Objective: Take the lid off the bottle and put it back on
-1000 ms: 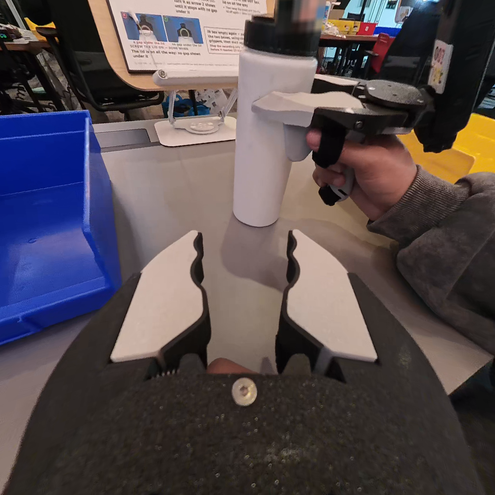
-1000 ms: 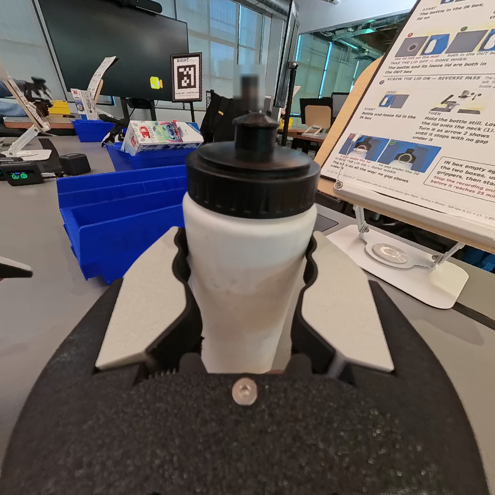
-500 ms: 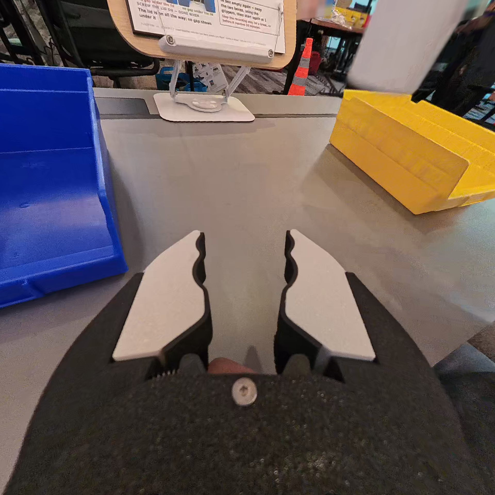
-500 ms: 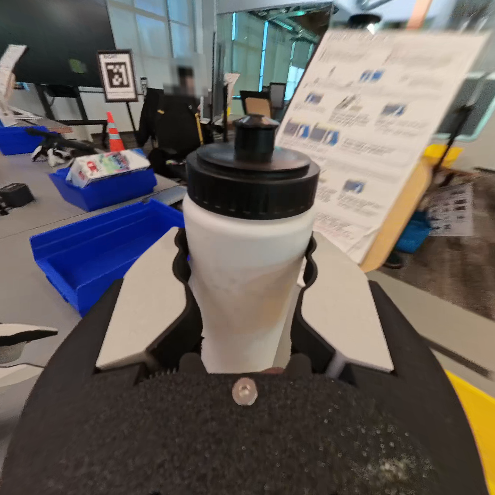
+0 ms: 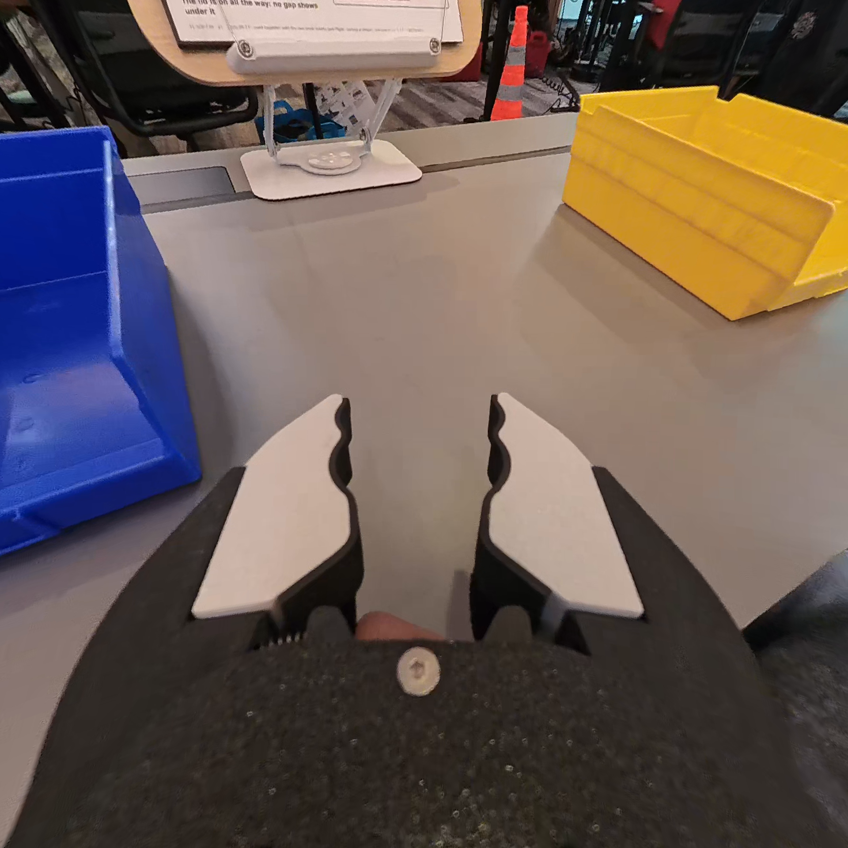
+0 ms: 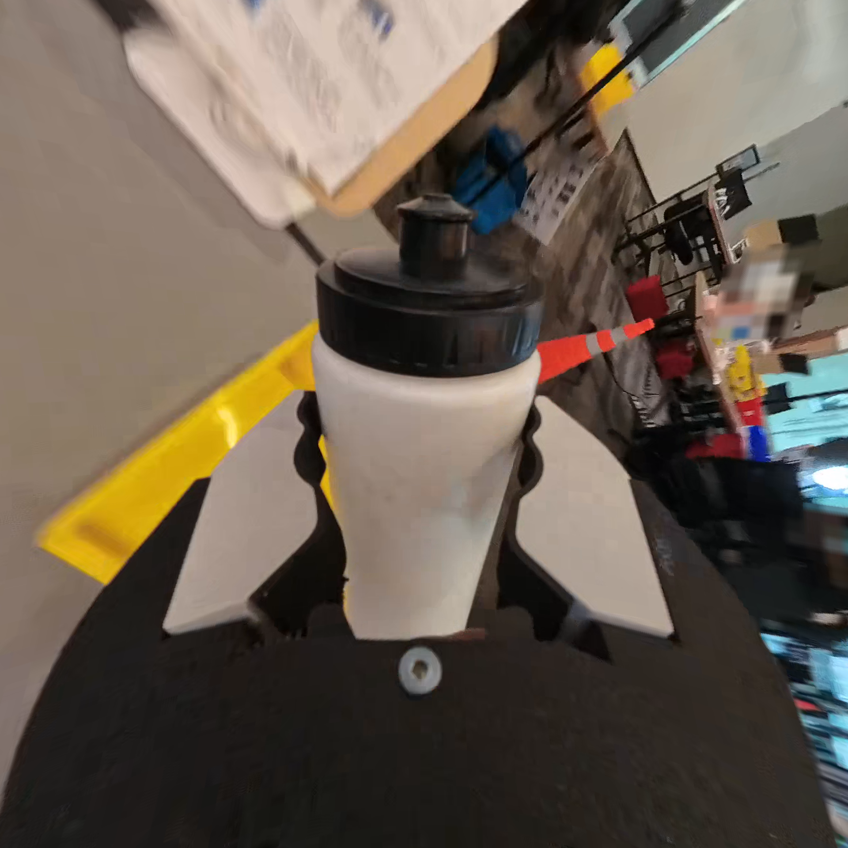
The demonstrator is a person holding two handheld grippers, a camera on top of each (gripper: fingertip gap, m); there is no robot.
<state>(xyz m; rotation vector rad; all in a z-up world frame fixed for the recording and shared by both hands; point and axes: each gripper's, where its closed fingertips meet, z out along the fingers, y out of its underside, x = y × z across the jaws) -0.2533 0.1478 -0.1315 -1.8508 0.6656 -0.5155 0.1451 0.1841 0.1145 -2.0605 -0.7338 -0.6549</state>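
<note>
Only our right view shows the white bottle (image 6: 422,482), black lid (image 6: 426,321) on, gripped by our right claw (image 6: 420,413), our left claw (image 5: 420,408) spread empty over the grey worktop (image 5: 436,321), between blue bin (image 5: 69,344) and yellow bin (image 5: 688,206)

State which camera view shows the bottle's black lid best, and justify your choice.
The right wrist view: the lid sits centred on the white bottle, which the right gripper clamps. The left wrist view shows no lid, only the open left gripper.

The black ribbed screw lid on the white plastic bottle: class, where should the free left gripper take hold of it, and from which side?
Grip the black ribbed screw lid on its ridged side wall, not the narrow spout. Probably come from the lid end, along the bottle's axis, fingers straddling the wall. The right gripper already clamps the white plastic bottle below the lid, and the open left gripper is empty.
</note>
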